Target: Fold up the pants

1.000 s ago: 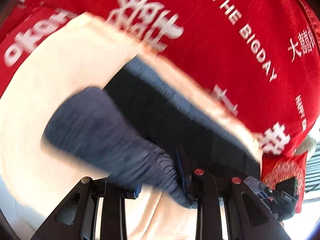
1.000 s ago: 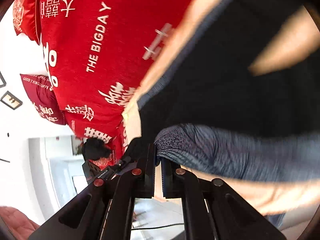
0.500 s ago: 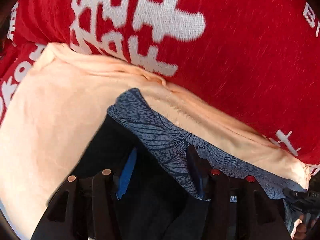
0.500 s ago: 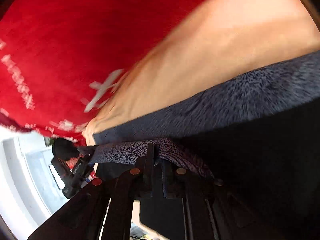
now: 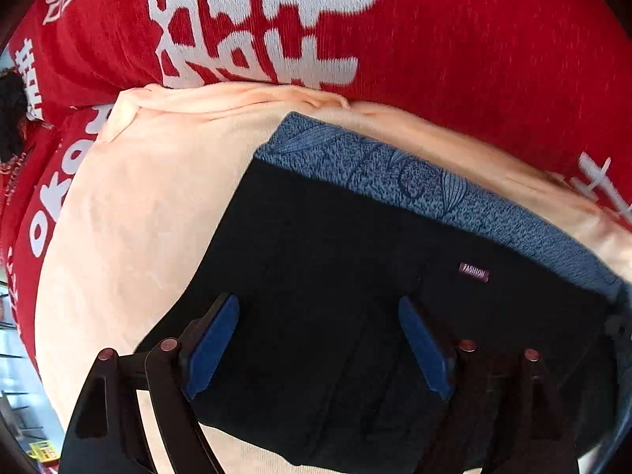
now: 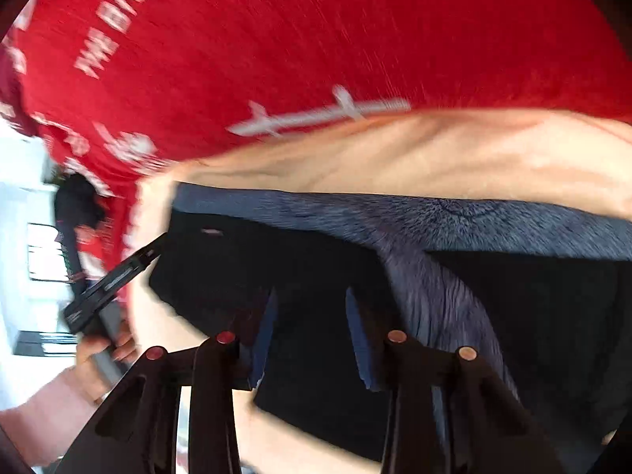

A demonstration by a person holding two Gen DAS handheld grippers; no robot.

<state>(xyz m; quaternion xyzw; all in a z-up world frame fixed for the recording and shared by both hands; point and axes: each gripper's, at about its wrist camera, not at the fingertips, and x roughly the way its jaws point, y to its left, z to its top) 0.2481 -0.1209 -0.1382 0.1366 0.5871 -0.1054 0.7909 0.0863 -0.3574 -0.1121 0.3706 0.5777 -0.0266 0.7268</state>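
The pants (image 5: 355, 260) are dark navy with a lighter blue patterned lining (image 5: 395, 173) along the far edge and a small "FASHION" label (image 5: 473, 271). They lie folded flat on a peach cloth (image 5: 130, 213). My left gripper (image 5: 320, 339) is open and empty just above the dark fabric. In the right wrist view the pants (image 6: 316, 268) lie the same way, with a blue fold (image 6: 442, 300) running toward me. My right gripper (image 6: 312, 331) is open and empty over them. The left gripper's finger (image 6: 114, 280) and the hand holding it show at the left.
A red bedspread with white characters (image 5: 434, 39) covers the surface beyond the peach cloth and also shows in the right wrist view (image 6: 316, 39). White room background (image 6: 23, 237) lies past the bed's left edge.
Both grippers have opened and let go of the pants' waist edge, which now lies laid down on the folded pants. Both grippers have drawn back a little.
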